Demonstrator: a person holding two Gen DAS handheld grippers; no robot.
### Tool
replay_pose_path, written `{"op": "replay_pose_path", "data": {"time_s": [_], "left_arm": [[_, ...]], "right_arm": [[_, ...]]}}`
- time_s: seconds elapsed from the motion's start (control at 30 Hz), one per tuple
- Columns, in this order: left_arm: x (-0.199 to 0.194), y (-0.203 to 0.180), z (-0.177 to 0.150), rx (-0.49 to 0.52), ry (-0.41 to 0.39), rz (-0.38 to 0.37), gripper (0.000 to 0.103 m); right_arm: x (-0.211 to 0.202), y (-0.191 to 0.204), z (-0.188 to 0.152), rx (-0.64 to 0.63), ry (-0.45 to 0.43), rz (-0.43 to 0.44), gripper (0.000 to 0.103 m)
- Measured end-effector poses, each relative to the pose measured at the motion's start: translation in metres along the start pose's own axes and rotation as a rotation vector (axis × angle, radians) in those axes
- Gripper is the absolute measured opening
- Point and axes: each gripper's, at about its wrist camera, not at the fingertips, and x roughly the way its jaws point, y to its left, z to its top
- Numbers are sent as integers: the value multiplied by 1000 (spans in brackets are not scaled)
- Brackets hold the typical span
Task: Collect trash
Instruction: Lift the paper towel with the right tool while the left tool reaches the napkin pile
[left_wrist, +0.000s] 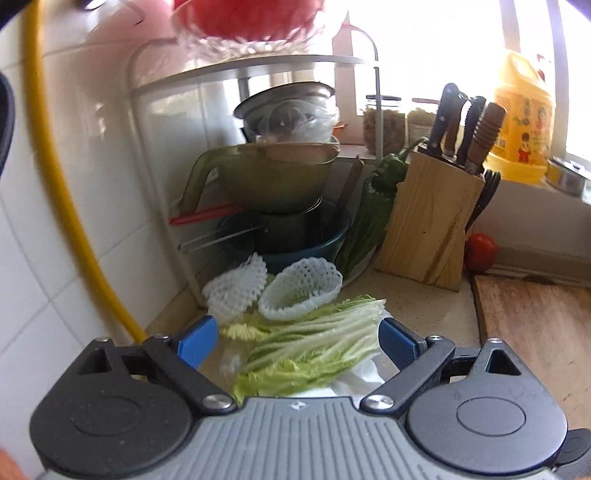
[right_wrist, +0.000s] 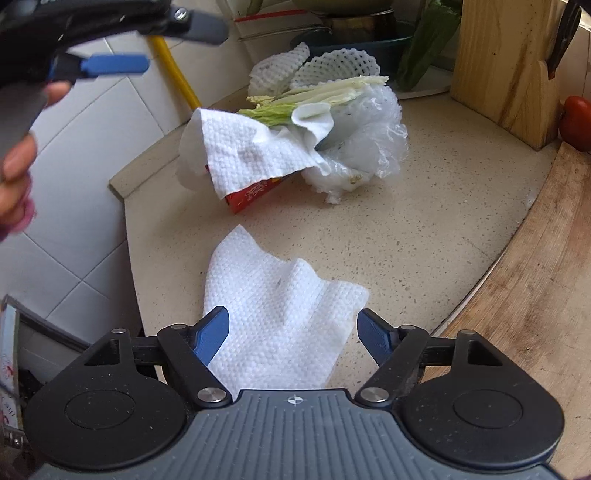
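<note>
The right hand-held gripper (right_wrist: 293, 332) is hanging over the desk (right_wrist: 424, 236) with its jaws spread apart; a paper towel (right_wrist: 280, 310) is lying flat on the desk between them, and the blue pads (right_wrist: 212, 334) are not pressing on it. This towel is lying near the desk's front edge, just beside the wooden board (right_wrist: 528, 314) that is covering the right side.

Further back, toward the corner by the tiled wall, the rest of the trash is sitting in a heap: a second towel (right_wrist: 251, 151) is draping over a red carton (right_wrist: 255, 194), a crumpled plastic bag (right_wrist: 365, 144) is touching it, cabbage leaves (right_wrist: 314, 98) are lying on top, and two foam nets (right_wrist: 340, 66) are resting behind.

The left hand-held gripper (left_wrist: 297, 345) is hovering above that heap with its jaws also standing wide and nothing between the pads; the leaves (left_wrist: 306, 343) are showing below it. A knife block (left_wrist: 432, 221) and a tomato (left_wrist: 480, 253) are standing at the back edge.
</note>
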Motion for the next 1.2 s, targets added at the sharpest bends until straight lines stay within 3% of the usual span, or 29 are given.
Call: {"op": "replay_pose_path", "data": {"time_s": [0.1, 0.2, 0.43, 0.57, 0.7, 0.77, 0.8, 0.87, 0.93, 1.03, 1.1, 1.2], "left_arm": [[22, -5, 7, 132, 12, -63, 91], [46, -4, 9, 171, 59, -171, 91], [82, 17, 13, 73, 124, -245, 86], [99, 5, -3, 149, 184, -248, 82], [99, -1, -16, 226, 207, -359, 82], [103, -5, -19, 287, 199, -340, 82], [108, -7, -18, 299, 206, -319, 82], [120, 0, -11, 240, 251, -364, 80], [132, 7, -5, 155, 305, -413, 77], [143, 7, -2, 112, 333, -385, 69], [137, 9, -1, 79, 329, -428, 57], [121, 13, -4, 35, 355, -496, 54]], "right_arm": [[9, 2, -6, 4, 30, -31, 82], [13, 4, -11, 37, 39, -25, 82], [10, 3, -8, 74, 1, -82, 80], [18, 0, -2, 87, 19, -105, 80], [24, 8, 1, 54, 50, -91, 83], [25, 10, 3, 29, 64, -96, 83], [26, 10, 3, 27, 64, -102, 83], [26, 8, 4, 39, 55, -111, 82], [25, 7, 5, 37, 50, -126, 74], [23, 2, 6, 58, 37, -124, 52], [21, -4, 7, 99, 42, -92, 36], [18, -12, 4, 143, 45, -62, 28]]}}
